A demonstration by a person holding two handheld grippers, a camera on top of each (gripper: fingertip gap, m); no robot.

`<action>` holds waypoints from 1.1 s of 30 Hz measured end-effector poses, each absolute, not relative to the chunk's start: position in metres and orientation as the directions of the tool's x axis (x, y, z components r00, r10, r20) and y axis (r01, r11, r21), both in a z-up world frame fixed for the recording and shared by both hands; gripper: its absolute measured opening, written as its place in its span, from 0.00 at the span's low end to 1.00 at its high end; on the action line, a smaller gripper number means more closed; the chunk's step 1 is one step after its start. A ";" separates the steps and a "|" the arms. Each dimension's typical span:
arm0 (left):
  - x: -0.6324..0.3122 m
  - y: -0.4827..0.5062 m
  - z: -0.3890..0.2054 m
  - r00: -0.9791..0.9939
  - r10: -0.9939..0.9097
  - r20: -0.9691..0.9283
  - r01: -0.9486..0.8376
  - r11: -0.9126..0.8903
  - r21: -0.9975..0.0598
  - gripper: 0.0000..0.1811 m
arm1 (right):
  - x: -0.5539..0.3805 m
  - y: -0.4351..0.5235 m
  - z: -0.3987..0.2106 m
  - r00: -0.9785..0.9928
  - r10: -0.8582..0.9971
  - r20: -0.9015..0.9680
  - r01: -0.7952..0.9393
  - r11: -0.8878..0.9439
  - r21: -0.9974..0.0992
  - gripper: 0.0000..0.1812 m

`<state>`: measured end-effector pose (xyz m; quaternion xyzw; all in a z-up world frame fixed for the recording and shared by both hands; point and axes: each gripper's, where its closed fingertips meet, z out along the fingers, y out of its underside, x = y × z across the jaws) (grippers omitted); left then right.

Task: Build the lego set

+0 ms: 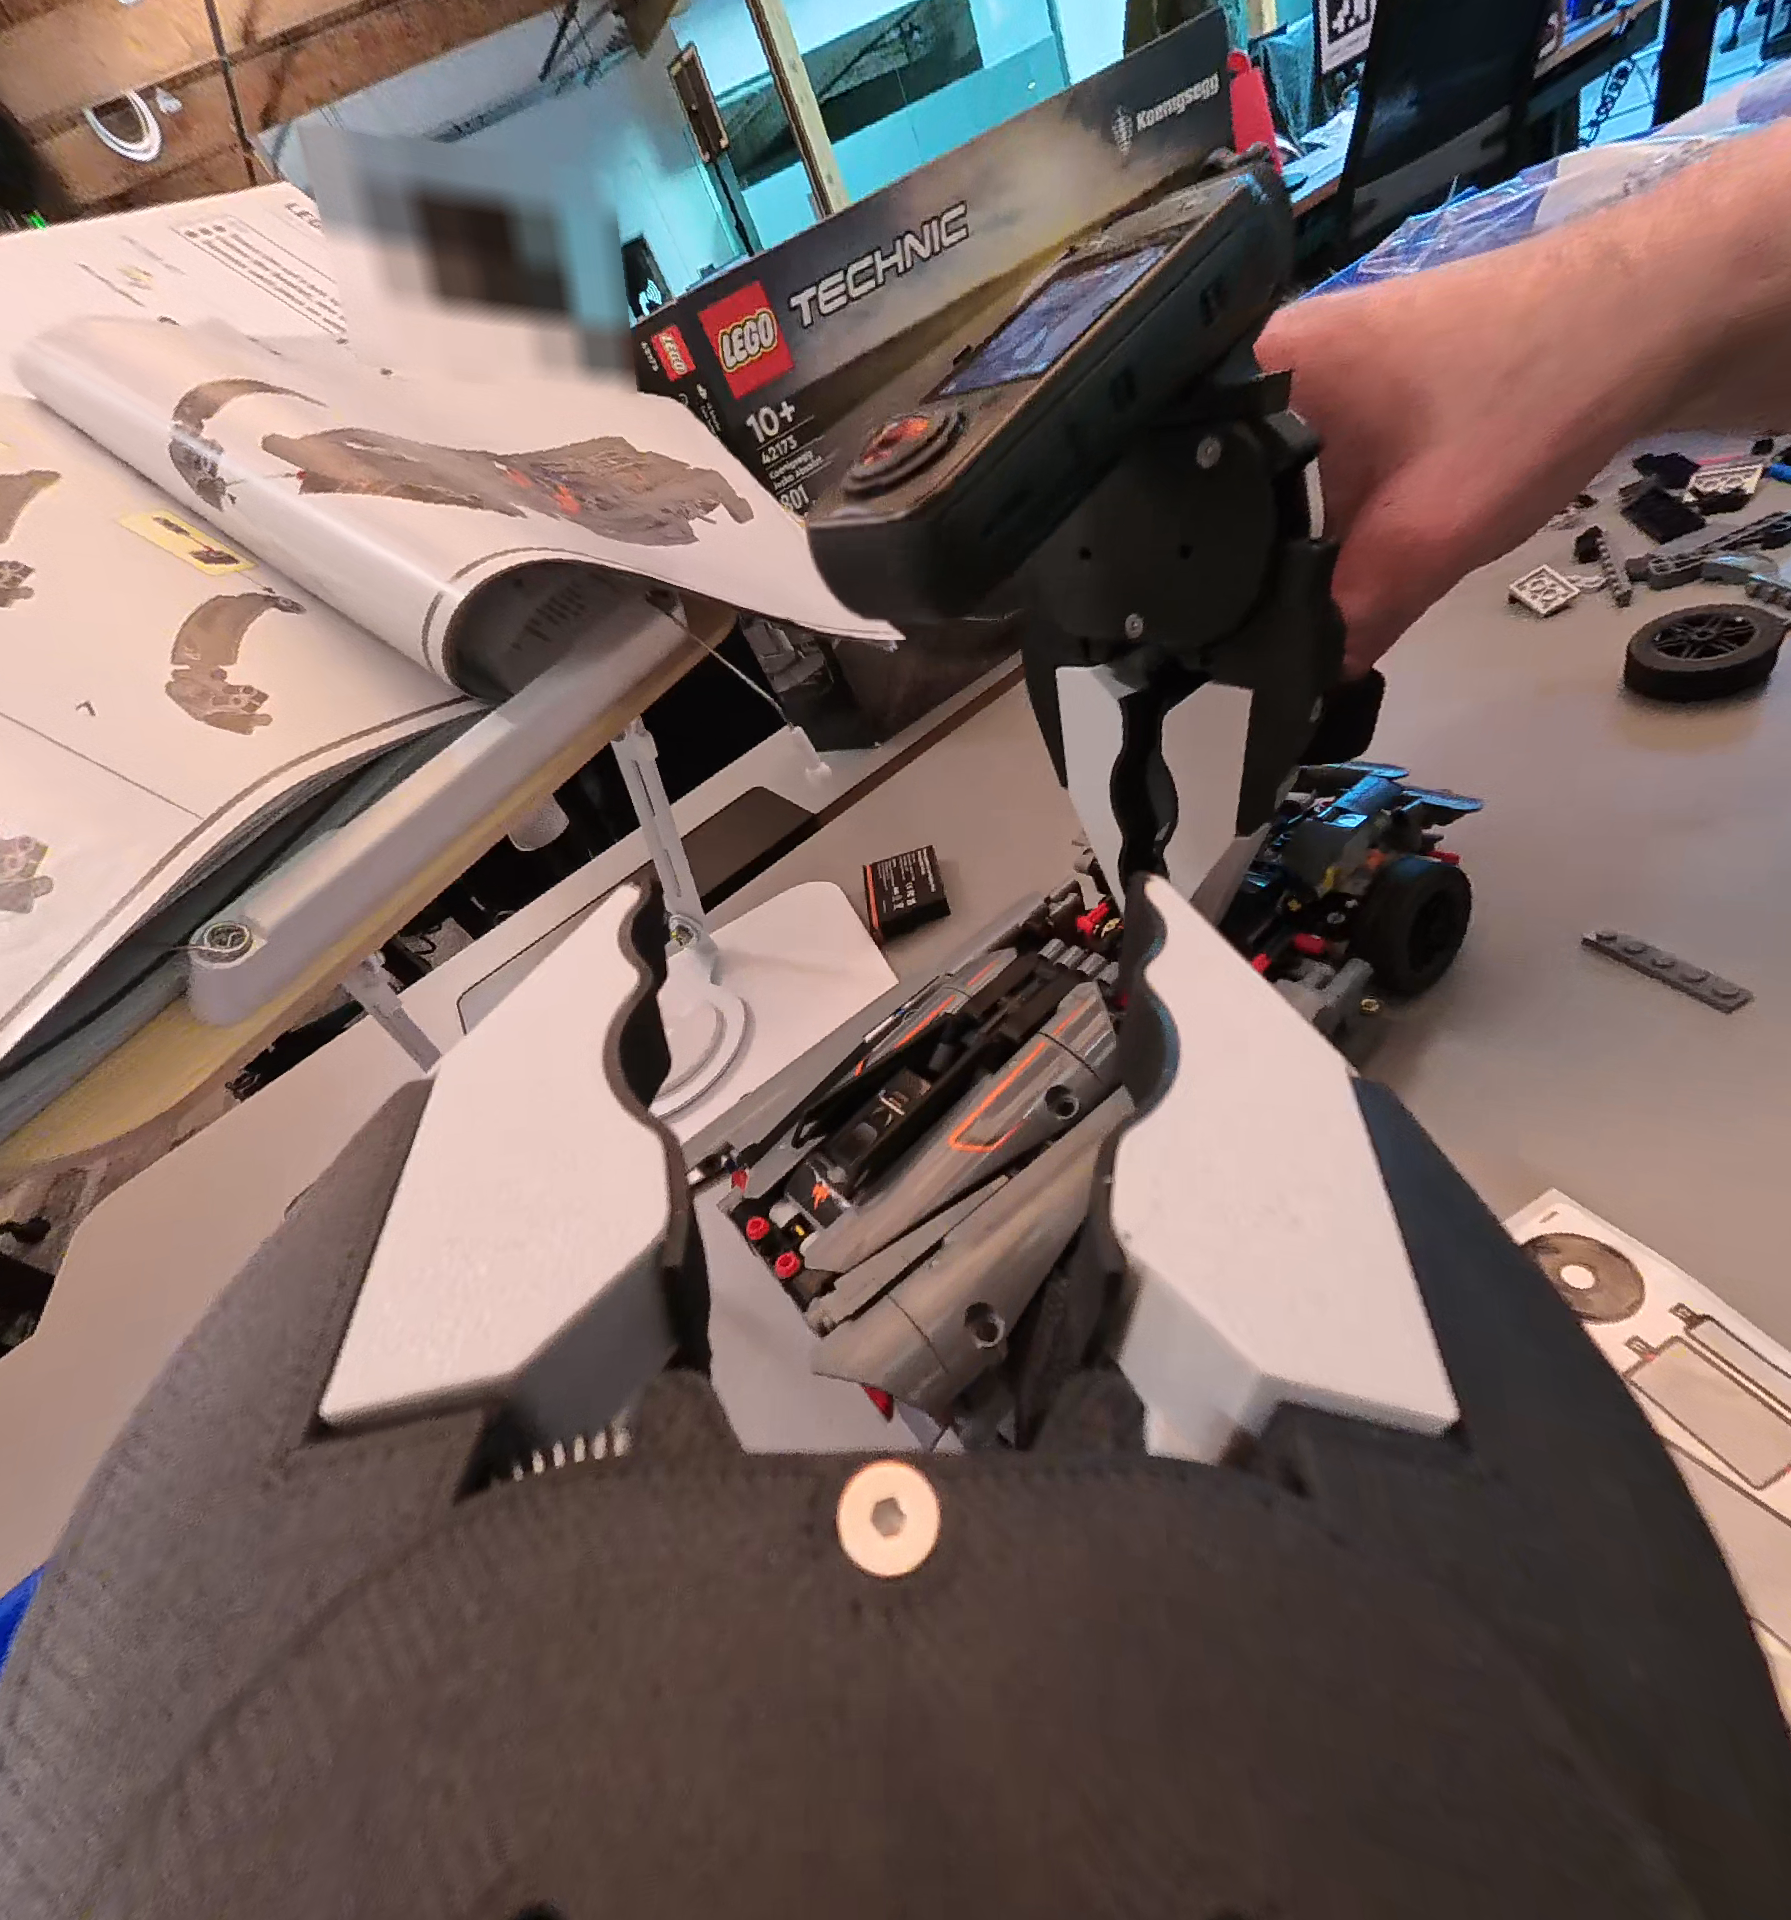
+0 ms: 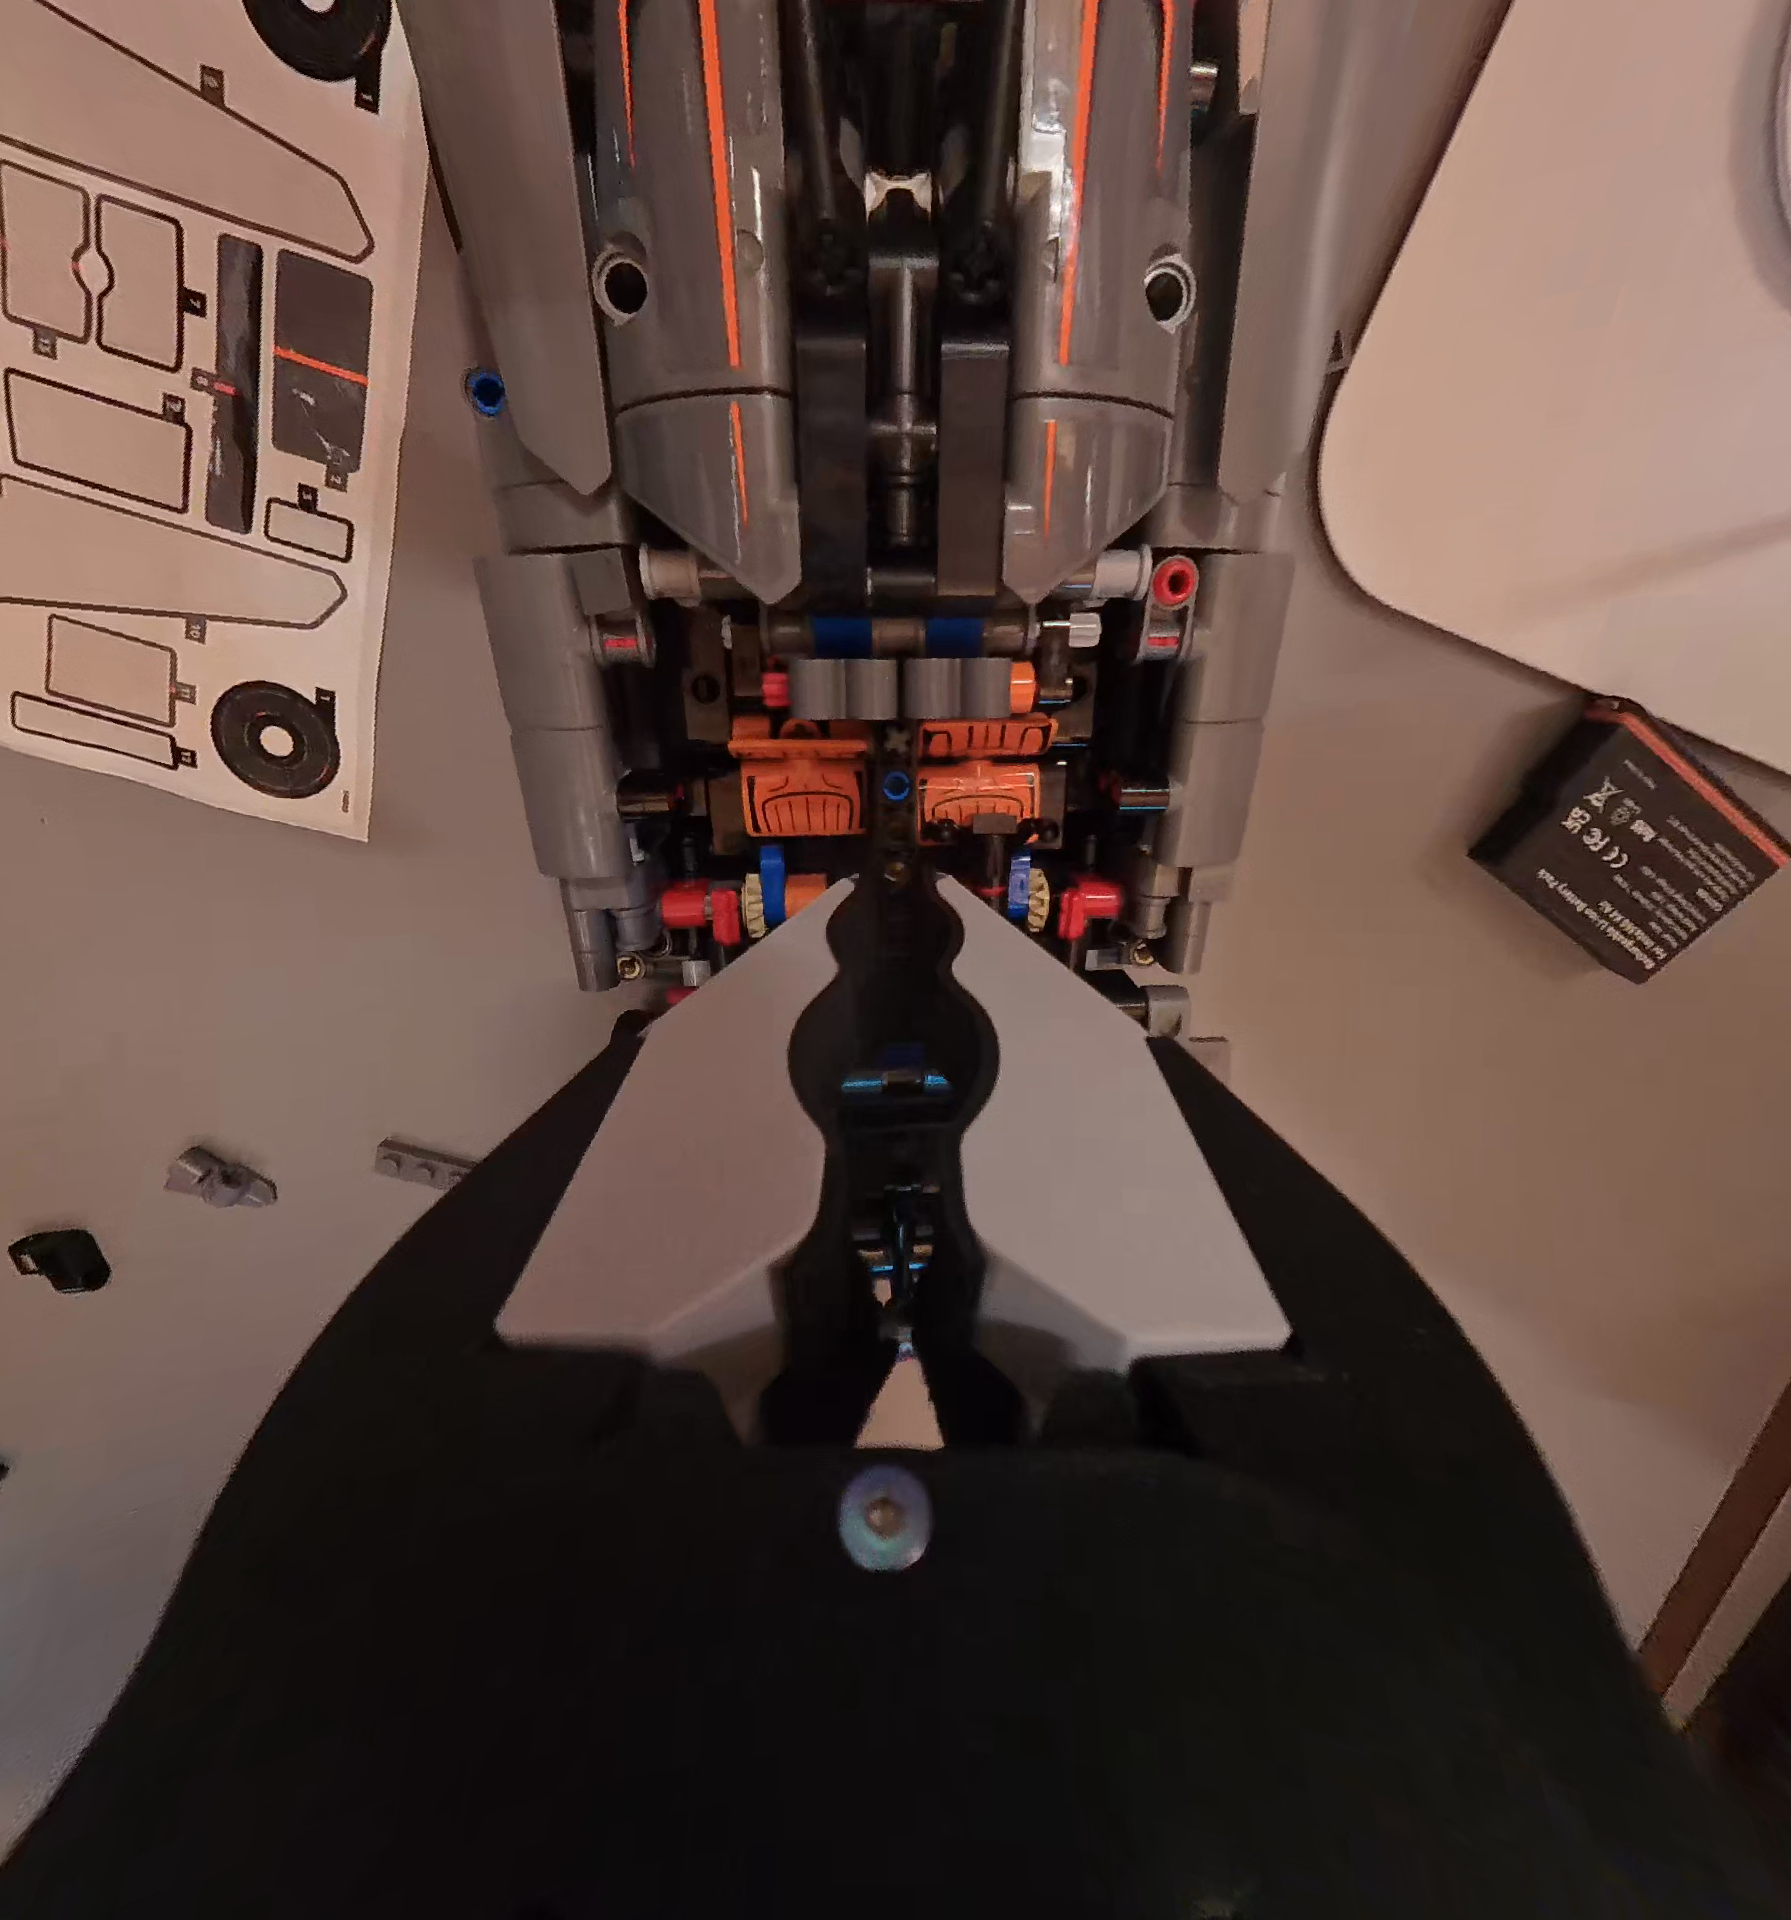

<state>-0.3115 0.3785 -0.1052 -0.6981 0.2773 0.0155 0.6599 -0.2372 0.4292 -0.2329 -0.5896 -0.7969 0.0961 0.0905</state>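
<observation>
One car model (image 2: 891, 436), one sticker sheet (image 2: 143, 416), one battery (image 2: 1629, 842), two claws (image 2: 896, 894) (image 1: 896, 997).

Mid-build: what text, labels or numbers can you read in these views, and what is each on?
I name the carriers only and do not repeat their wording.
Set box: brand logo, large print and numbers, legible.
Instruction booklet: small print, blurred.
Sticker sheet: tiny number tabs, too small to read.
Battery pack: white print and marks, small and tilted.

Grey-orange lego car (image 2: 891, 436) partly built, flat on table, mechanism exposed.
</observation>
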 end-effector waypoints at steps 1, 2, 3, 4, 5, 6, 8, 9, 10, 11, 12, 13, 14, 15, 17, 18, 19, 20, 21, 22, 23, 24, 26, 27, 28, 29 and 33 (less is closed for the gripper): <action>-0.312 0.379 -0.105 0.847 -0.365 -0.387 -0.406 0.025 -0.913 0.47 | -0.236 0.429 -0.233 -0.289 0.957 0.029 0.923 0.286 -0.257 0.03; -0.313 0.378 -0.104 0.848 -0.363 -0.386 -0.404 0.027 -0.914 0.47 | -0.235 0.430 -0.233 -0.287 0.957 0.027 0.923 0.284 -0.259 0.03; -0.312 0.378 -0.104 0.849 -0.362 -0.385 -0.402 0.030 -0.915 0.47 | -0.233 0.430 -0.233 -0.285 0.958 0.025 0.924 0.282 -0.259 0.03; -0.312 0.378 -0.103 0.850 -0.362 -0.384 -0.400 0.032 -0.916 0.47 | -0.229 0.431 -0.233 -0.280 0.960 0.022 0.926 0.277 -0.256 0.03; -0.312 0.378 -0.102 0.850 -0.361 -0.384 -0.399 0.033 -0.916 0.47 | -0.224 0.433 -0.233 -0.274 0.961 0.019 0.929 0.270 -0.252 0.03; -0.312 0.378 -0.102 0.850 -0.361 -0.384 -0.399 0.033 -0.916 0.47 | -0.219 0.434 -0.233 -0.269 0.963 0.017 0.932 0.265 -0.248 0.03; -0.312 0.378 -0.102 0.850 -0.359 -0.385 -0.400 0.036 -0.916 0.47 | -0.208 0.437 -0.234 -0.260 0.965 0.016 0.936 0.256 -0.242 0.03; -0.312 0.377 -0.101 0.851 -0.358 -0.385 -0.399 0.037 -0.916 0.47 | -0.202 0.439 -0.234 -0.255 0.967 0.016 0.938 0.251 -0.237 0.03; -0.311 0.377 -0.101 0.851 -0.357 -0.386 -0.400 0.039 -0.916 0.47 | -0.195 0.440 -0.234 -0.250 0.968 0.016 0.941 0.247 -0.233 0.03; -0.311 0.377 -0.100 0.851 -0.356 -0.386 -0.399 0.040 -0.916 0.47 | -0.188 0.442 -0.234 -0.245 0.969 0.015 0.943 0.242 -0.230 0.03; -0.311 0.376 -0.100 0.851 -0.356 -0.386 -0.397 0.043 -0.917 0.47 | -0.182 0.443 -0.234 -0.238 0.971 0.012 0.944 0.235 -0.230 0.03; -0.311 0.376 -0.099 0.852 -0.355 -0.385 -0.395 0.045 -0.917 0.47 | -0.176 0.445 -0.234 -0.232 0.973 0.010 0.945 0.229 -0.232 0.03; -0.311 0.376 -0.098 0.853 -0.355 -0.384 -0.394 0.047 -0.918 0.47 | -0.170 0.446 -0.234 -0.226 0.974 0.009 0.946 0.222 -0.235 0.03; -0.311 0.376 -0.098 0.853 -0.355 -0.383 -0.393 0.048 -0.918 0.47 | -0.164 0.448 -0.234 -0.219 0.976 0.007 0.948 0.215 -0.236 0.03; -0.311 0.376 -0.098 0.853 -0.357 -0.382 -0.392 0.048 -0.919 0.47 | -0.152 0.450 -0.234 -0.209 0.978 0.007 0.950 0.205 -0.235 0.03; -0.310 0.376 -0.098 0.852 -0.357 -0.383 -0.393 0.047 -0.918 0.47 | -0.146 0.451 -0.235 -0.202 0.979 0.008 0.952 0.198 -0.235 0.03; -0.310 0.376 -0.099 0.852 -0.358 -0.383 -0.394 0.047 -0.918 0.47 | -0.140 0.453 -0.235 -0.195 0.981 0.008 0.953 0.191 -0.234 0.03; -0.310 0.376 -0.099 0.851 -0.359 -0.384 -0.394 0.046 -0.918 0.47 | -0.134 0.454 -0.235 -0.189 0.982 0.008 0.955 0.185 -0.231 0.03; -0.310 0.376 -0.099 0.851 -0.359 -0.384 -0.395 0.047 -0.918 0.47 | -0.128 0.455 -0.235 -0.183 0.983 0.010 0.957 0.180 -0.228 0.03; -0.310 0.375 -0.099 0.850 -0.359 -0.385 -0.395 0.047 -0.917 0.47 | -0.121 0.456 -0.235 -0.176 0.984 0.010 0.959 0.174 -0.224 0.03; -0.309 0.375 -0.099 0.850 -0.359 -0.385 -0.395 0.048 -0.917 0.47 | -0.115 0.458 -0.235 -0.169 0.986 0.009 0.961 0.167 -0.221 0.03; -0.309 0.375 -0.098 0.851 -0.359 -0.384 -0.394 0.049 -0.918 0.47 | -0.108 0.459 -0.235 -0.162 0.987 0.008 0.963 0.160 -0.218 0.03; -0.309 0.374 -0.097 0.851 -0.359 -0.384 -0.392 0.053 -0.918 0.47 | -0.097 0.461 -0.235 -0.146 0.989 0.005 0.966 0.144 -0.216 0.03; -0.308 0.374 -0.097 0.850 -0.360 -0.384 -0.392 0.055 -0.918 0.47 | -0.092 0.462 -0.235 -0.136 0.991 0.004 0.967 0.133 -0.215 0.03; -0.308 0.374 -0.097 0.850 -0.360 -0.385 -0.393 0.055 -0.918 0.47 | -0.086 0.462 -0.235 -0.129 0.992 0.005 0.969 0.127 -0.213 0.03; -0.308 0.374 -0.097 0.849 -0.359 -0.388 -0.395 0.055 -0.917 0.47 | -0.081 0.463 -0.235 -0.126 0.992 0.010 0.970 0.126 -0.207 0.03; -0.307 0.374 -0.097 0.849 -0.360 -0.386 -0.394 0.055 -0.917 0.47 | -0.063 0.466 -0.235 -0.102 0.995 0.013 0.974 0.103 -0.202 0.03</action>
